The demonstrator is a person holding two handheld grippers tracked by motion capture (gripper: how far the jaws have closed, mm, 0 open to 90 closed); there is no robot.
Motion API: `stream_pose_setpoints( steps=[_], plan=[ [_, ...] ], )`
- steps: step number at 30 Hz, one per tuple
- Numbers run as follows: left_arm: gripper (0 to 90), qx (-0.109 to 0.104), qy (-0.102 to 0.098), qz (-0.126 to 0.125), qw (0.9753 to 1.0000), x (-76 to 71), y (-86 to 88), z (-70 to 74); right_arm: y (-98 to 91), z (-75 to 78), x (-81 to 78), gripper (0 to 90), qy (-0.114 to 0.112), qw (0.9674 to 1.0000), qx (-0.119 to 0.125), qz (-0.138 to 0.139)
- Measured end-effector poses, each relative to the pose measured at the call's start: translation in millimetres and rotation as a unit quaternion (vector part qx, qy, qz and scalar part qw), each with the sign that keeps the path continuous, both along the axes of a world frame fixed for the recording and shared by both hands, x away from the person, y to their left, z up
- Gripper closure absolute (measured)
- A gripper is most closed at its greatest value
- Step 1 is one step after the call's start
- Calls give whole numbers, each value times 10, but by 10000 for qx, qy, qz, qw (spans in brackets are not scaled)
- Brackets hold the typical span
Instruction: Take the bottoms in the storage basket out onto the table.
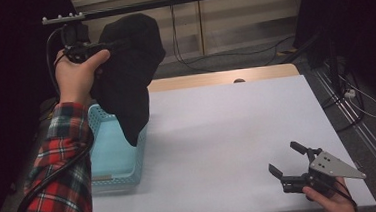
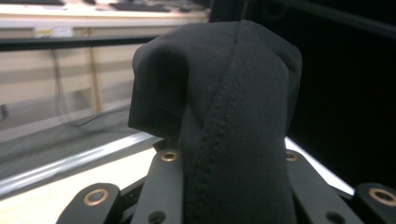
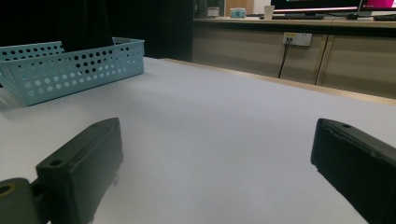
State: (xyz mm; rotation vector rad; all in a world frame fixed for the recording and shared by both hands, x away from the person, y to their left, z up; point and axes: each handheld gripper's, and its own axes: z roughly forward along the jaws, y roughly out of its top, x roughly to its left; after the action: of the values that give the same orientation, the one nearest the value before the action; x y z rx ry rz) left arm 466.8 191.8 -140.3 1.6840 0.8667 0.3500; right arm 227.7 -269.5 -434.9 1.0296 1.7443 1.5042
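The left claw (image 1: 97,52) is raised high above the far left part of the tabletop (image 1: 228,143), gripped in a hand whose forearm wears a red plaid sleeve (image 1: 60,165). Its jaws are clamped on a black garment (image 1: 131,75), which hangs from the claw in a bunched, drooping mass. The lower tip of the cloth dangles down into the light blue basket (image 1: 112,177) that stands at the tabletop's left edge (whether the tip touches the basket's floor I cannot tell). In the left gripper view, the garment (image 2: 224,116) rises in a thick fold between the two black jaws, a stitched seam running up its middle, and the jaws press against it from both sides.

The right claw (image 1: 287,161) sits low near the front right corner of the tabletop, held by the other hand (image 1: 328,199), with its grey three-cornered plate (image 1: 338,165) on top. Its jaws stand wide apart with nothing between them; in the right gripper view they frame bare white tabletop (image 3: 224,140), with the perforated basket (image 3: 70,70) well apart from them at the far left and the dark cloth (image 3: 86,23) hanging into it.
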Motion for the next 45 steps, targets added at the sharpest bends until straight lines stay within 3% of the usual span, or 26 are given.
stream_pose_setpoints(
  steps=[9, 14, 18, 31, 45],
  plan=[
    [748, -301, -157, -561, 9978, -117, -475, 32, -11, 2, -8, 20, -24, 10000, -19, 1],
    [747, -455, -141, -824, 9955, -171, -633, -88, -9, 6, -16, 20, -29, 10000, -14, 3],
    [746, -441, -133, -938, 9945, -193, -716, -239, -11, 6, -14, 20, -31, 10000, -42, -7],
    [743, -305, 24, -1220, 9921, -254, -837, -790, -12, 9, -18, 20, -37, 10000, -52, -9],
    [739, -268, 121, -1372, 9901, -325, -894, -1130, -2, 9, -14, 20, -37, 10000, -79, 5]
  ],
)
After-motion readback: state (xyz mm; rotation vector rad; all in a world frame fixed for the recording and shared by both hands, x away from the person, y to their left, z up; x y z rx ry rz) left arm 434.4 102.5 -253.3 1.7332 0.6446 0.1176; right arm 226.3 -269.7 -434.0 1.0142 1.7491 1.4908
